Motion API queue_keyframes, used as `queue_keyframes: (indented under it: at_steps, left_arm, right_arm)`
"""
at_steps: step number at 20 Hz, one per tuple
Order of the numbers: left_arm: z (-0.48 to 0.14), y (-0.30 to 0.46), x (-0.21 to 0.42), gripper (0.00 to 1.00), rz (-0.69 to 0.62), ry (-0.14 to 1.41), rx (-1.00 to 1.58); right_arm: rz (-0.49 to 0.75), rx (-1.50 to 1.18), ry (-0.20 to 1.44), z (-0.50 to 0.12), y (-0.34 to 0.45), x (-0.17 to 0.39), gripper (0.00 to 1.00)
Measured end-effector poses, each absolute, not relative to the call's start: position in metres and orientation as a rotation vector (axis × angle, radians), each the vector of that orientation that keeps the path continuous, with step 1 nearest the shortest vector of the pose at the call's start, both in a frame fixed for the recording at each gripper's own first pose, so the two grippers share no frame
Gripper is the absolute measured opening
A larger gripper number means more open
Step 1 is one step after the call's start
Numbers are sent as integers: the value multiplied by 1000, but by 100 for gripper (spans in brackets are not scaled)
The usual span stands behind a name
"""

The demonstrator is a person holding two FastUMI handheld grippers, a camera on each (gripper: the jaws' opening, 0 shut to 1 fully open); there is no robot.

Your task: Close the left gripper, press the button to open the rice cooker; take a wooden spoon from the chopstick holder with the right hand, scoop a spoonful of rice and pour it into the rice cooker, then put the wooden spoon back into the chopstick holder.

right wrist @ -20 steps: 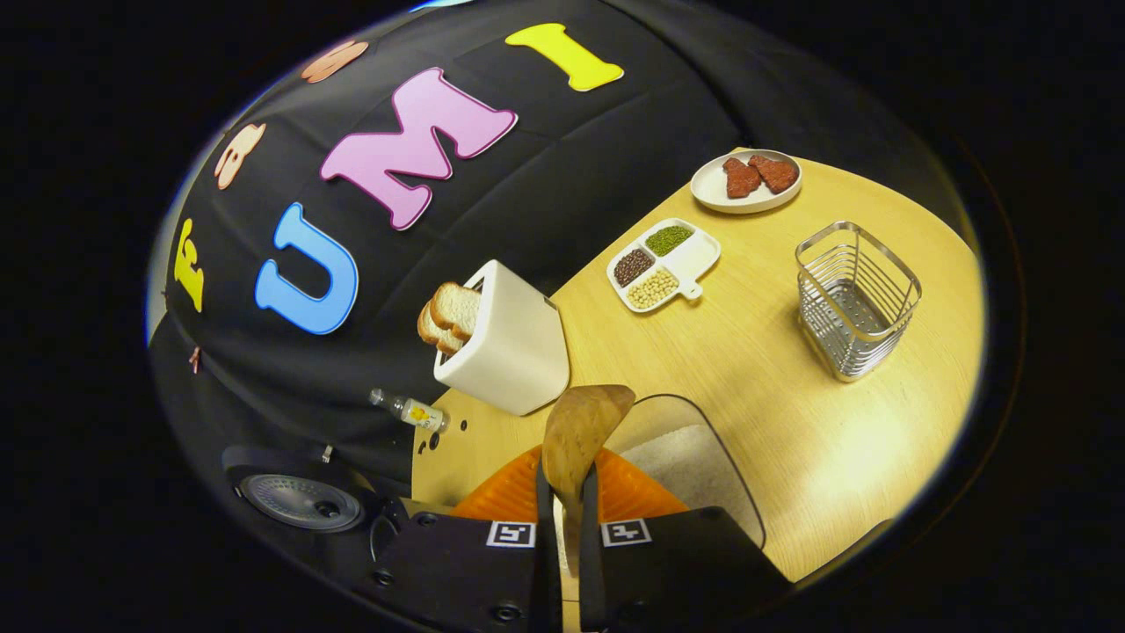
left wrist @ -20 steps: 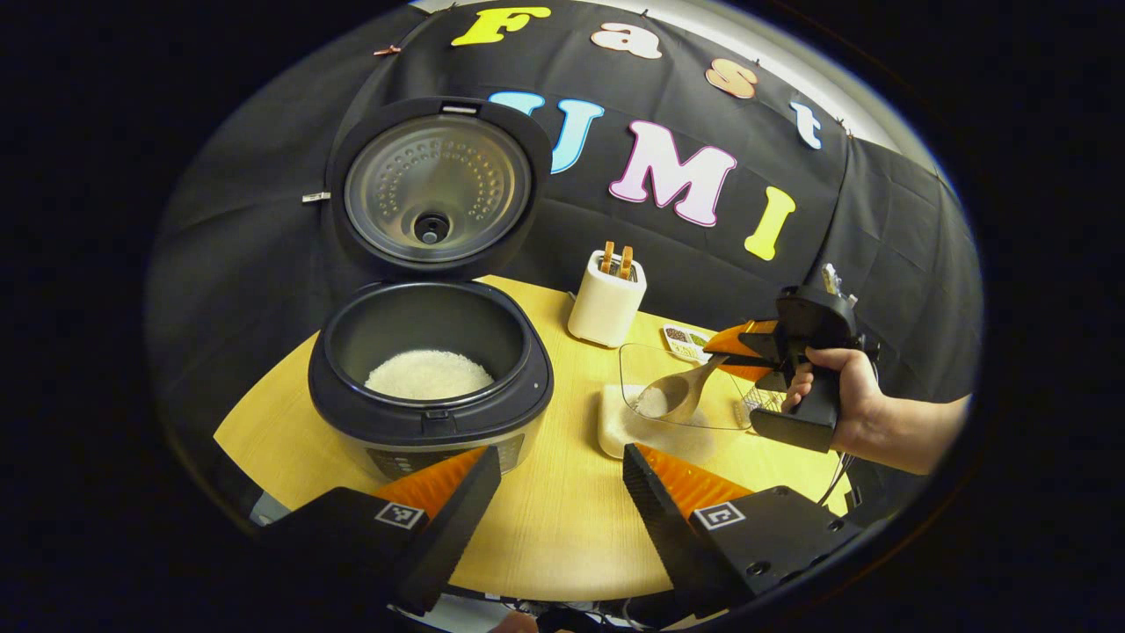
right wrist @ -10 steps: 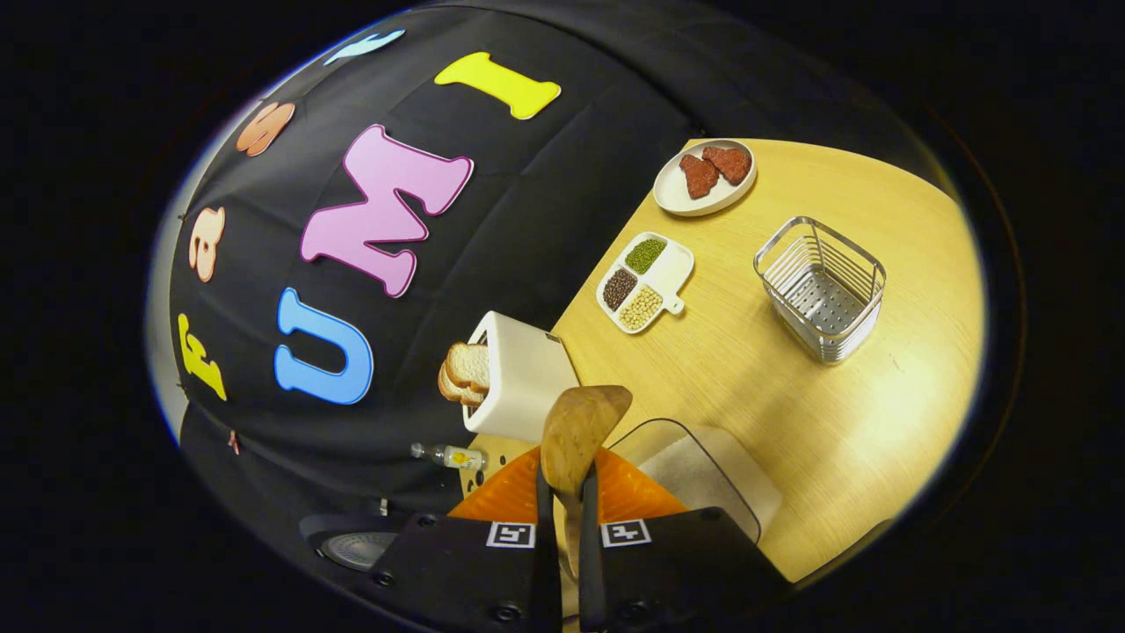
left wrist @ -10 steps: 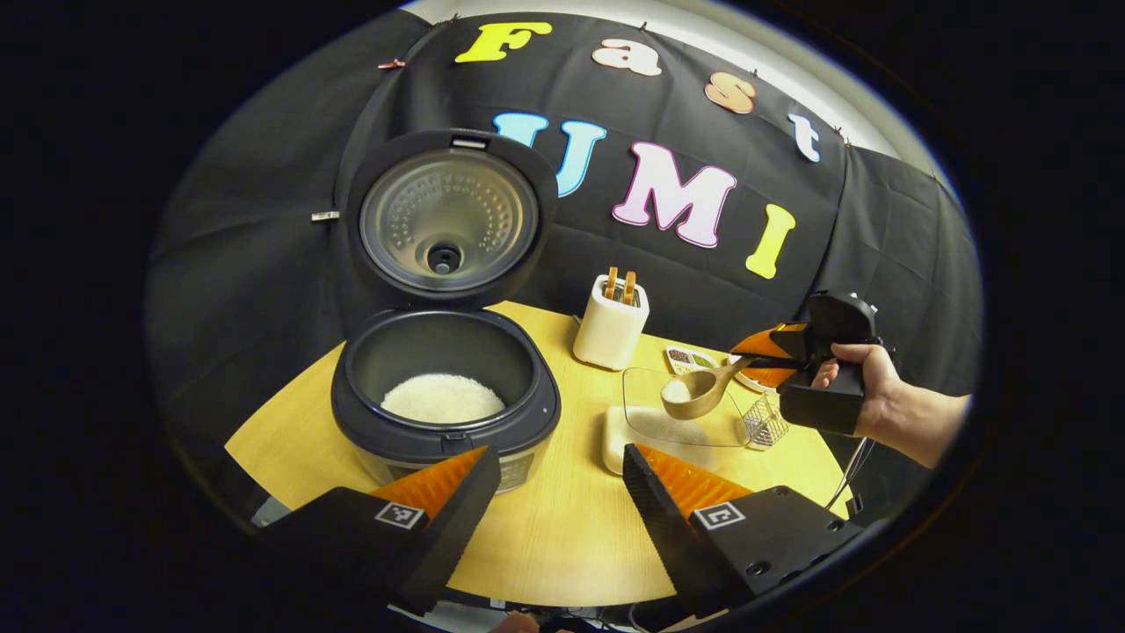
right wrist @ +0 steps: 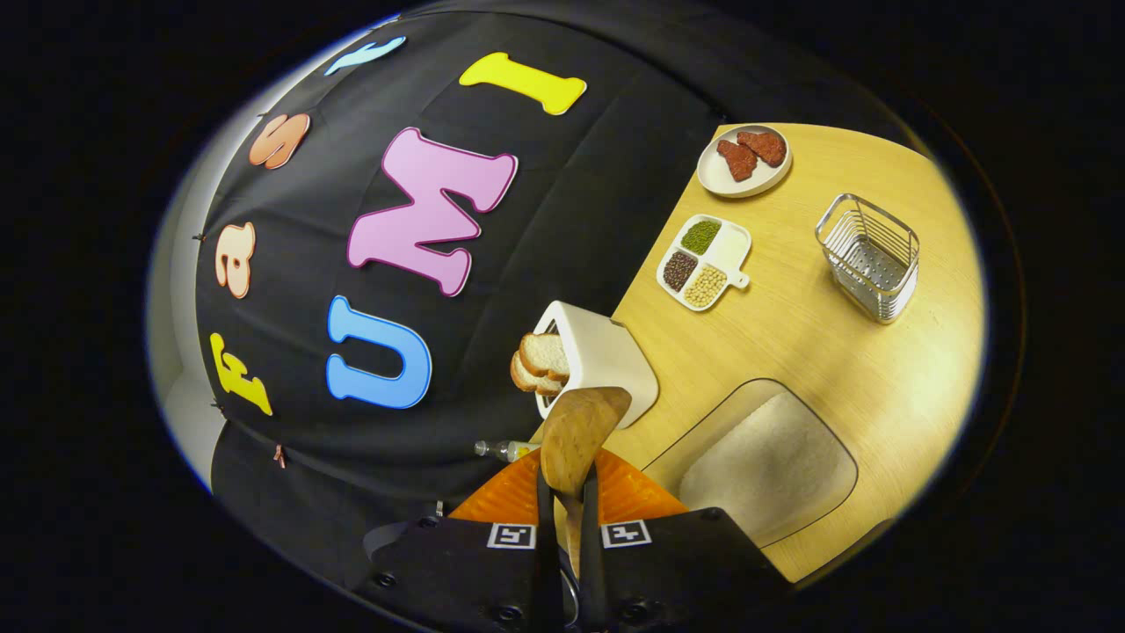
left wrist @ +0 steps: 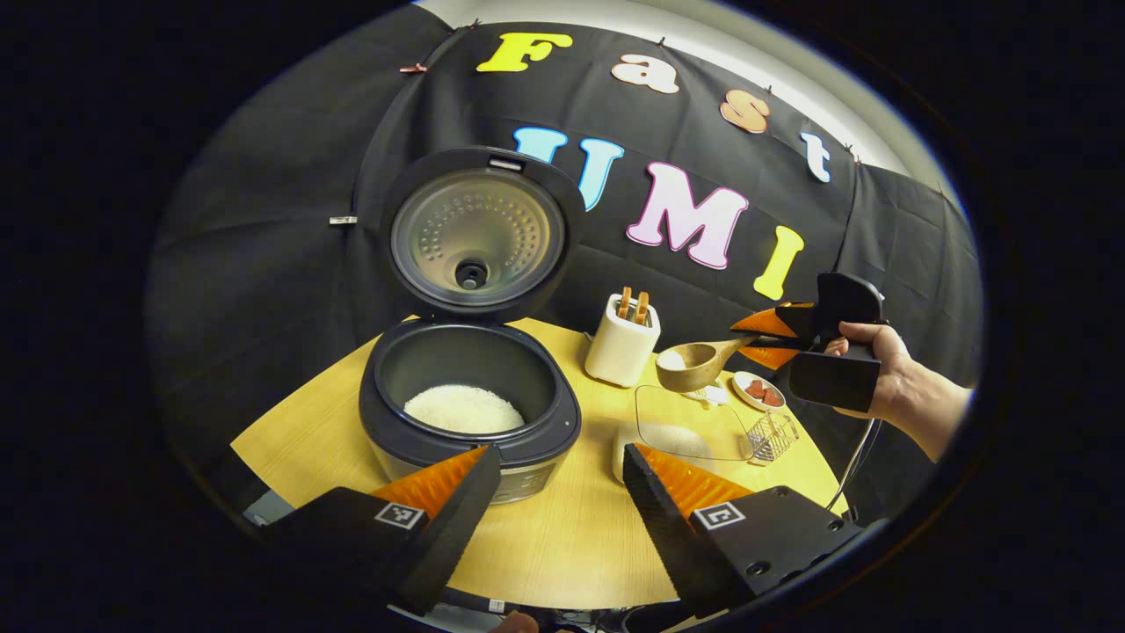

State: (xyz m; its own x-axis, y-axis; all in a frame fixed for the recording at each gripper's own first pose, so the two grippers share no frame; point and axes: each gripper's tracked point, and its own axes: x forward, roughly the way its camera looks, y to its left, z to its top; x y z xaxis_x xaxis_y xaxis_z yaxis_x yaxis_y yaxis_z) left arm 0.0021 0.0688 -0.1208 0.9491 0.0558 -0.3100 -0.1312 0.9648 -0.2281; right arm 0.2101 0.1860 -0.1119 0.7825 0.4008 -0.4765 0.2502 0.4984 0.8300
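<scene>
**Loaded spoon rises clear of the rice box**

The right gripper [left wrist: 758, 337] now holds the wooden spoon [left wrist: 694, 364] higher than a second ago: its bowl, then down inside the clear rice box [left wrist: 694, 424], now hangs above it, level and heaped with rice. In the right gripper view the rice box [right wrist: 765, 462] sits lower and farther off, and the toaster [right wrist: 606, 360] looks smaller.
</scene>
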Motion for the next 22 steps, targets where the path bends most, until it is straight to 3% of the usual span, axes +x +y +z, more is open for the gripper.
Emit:
queue_keyframes:
  at_steps: [13,21,22]
  left_arm:
    - [-143,111,-25,95,180,312,-344]
    - [-160,119,-35,92,184,344,-356]
    - [-162,120,-34,95,187,347,-351]
  right_arm:
    - [396,913,761,-78,352,182,12]
    - [665,506,603,-70,441,146,12]
    - [687,463,580,-70,448,145,12]
